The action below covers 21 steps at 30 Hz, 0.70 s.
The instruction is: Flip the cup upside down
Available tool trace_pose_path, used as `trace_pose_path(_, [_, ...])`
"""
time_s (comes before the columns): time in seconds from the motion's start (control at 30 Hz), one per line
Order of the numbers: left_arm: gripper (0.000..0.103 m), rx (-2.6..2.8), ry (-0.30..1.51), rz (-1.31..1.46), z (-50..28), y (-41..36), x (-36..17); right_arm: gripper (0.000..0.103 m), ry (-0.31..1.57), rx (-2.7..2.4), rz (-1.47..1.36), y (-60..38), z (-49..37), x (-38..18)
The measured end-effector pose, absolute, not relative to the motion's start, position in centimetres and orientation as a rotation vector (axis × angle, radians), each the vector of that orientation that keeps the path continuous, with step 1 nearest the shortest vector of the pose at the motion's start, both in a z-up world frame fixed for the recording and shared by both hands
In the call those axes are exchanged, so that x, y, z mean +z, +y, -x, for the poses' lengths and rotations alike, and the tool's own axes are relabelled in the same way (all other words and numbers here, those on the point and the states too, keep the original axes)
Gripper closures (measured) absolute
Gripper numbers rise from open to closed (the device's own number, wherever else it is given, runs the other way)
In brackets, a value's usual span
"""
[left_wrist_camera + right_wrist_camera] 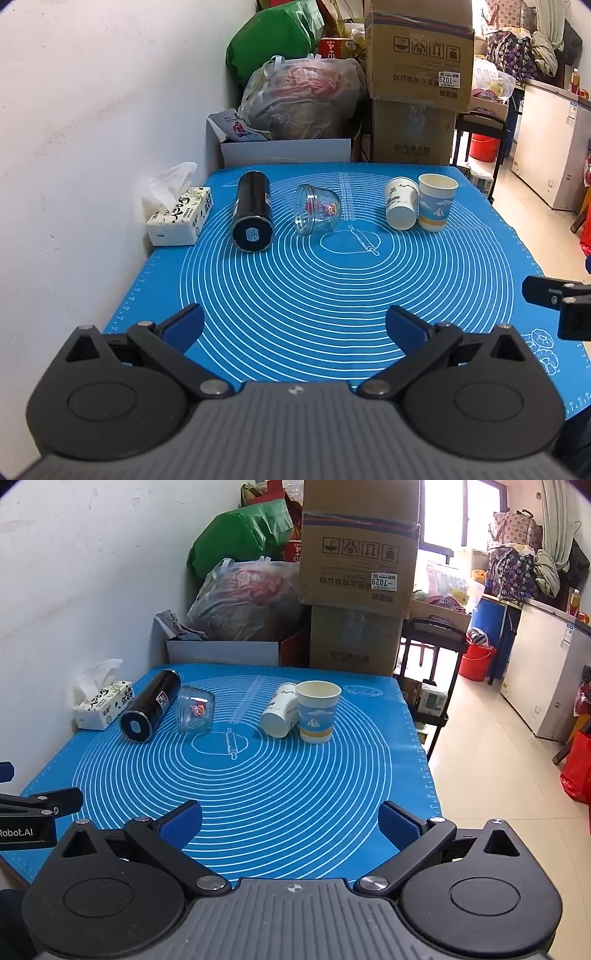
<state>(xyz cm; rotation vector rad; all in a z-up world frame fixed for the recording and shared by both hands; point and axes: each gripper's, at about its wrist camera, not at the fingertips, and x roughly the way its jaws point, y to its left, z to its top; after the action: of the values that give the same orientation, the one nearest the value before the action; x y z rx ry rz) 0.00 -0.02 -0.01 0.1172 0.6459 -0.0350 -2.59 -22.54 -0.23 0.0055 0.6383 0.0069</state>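
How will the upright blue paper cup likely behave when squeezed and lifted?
The blue cup looks like thin paper, so probably light and easily crushed by a firm squeeze. It stands open and looks empty, so a nudge could tip it. The white cup leans against it and may roll once it's lifted.

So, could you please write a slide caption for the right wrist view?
Open right gripper faces an upright blue paper cup on the baking mat.

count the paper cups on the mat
2: a blue paper cup standing upright at the far right, and a white paper cup lying tipped against its left side. None seem hidden.
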Motion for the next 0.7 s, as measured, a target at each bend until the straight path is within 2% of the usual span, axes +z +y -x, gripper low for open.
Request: trace_pose_path(0.7, [0.0,-0.035,0.636,-0.107,0.04,0.08,-0.02,0.0,0.651,0.01,-0.016,-22.57,2.68,-0.25])
